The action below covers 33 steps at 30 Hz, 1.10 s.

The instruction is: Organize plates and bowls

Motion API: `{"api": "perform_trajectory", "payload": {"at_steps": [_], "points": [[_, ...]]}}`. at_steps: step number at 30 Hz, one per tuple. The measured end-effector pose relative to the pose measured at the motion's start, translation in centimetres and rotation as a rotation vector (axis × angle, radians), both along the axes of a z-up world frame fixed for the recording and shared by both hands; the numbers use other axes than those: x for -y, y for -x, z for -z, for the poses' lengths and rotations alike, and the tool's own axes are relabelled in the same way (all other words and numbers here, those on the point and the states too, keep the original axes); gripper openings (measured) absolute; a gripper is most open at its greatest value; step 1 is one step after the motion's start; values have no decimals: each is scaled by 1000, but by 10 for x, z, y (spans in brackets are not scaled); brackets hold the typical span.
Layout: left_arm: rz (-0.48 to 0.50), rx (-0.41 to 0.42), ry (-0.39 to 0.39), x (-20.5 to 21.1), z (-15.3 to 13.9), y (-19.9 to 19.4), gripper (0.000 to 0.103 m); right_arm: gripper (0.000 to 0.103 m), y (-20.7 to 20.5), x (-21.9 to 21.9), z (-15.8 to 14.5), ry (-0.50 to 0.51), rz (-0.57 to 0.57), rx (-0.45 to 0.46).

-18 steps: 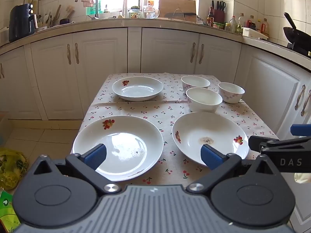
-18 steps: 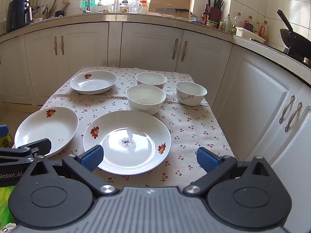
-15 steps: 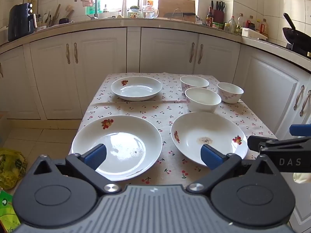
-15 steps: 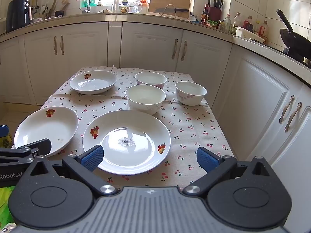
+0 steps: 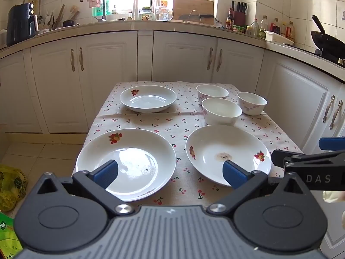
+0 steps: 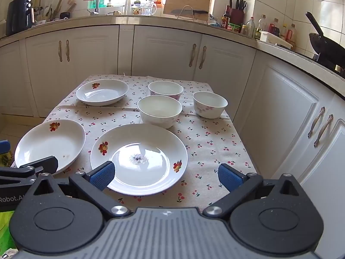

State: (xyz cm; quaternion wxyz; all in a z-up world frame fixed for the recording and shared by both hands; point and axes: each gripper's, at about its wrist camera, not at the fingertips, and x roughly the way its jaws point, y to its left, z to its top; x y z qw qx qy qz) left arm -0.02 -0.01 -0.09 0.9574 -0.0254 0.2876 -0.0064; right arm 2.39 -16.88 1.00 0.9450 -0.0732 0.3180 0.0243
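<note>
Nothing moved since earlier; both hand-held grippers (image 5: 170,173) (image 6: 165,176) wide open, empty, above plates (image 5: 138,149).

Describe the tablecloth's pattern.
The tablecloth is beige with small red cherries on green stems, clearest in the right wrist view.

two wrist views, side by side, facing table (image 5: 138,116), angled down

We are seeing three white flower-printed plates lying upright on the table (image 5: 269,127): two large plates (image 5: 126,161) (image 5: 226,153) along its near edge, a smaller plate (image 5: 148,98) at its far left corner. Three white bowls (image 5: 221,111) (image 5: 212,91) (image 5: 252,103) are clustering upright near its far right corner.
</note>
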Motion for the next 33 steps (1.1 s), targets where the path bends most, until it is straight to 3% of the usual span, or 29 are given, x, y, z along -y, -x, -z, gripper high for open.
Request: {"api": "perform_trajectory", "payload": {"at_steps": [33], "points": [[3,-4,17,-1,1,-3,102,103,1,0,-3,9,6,7]]}}
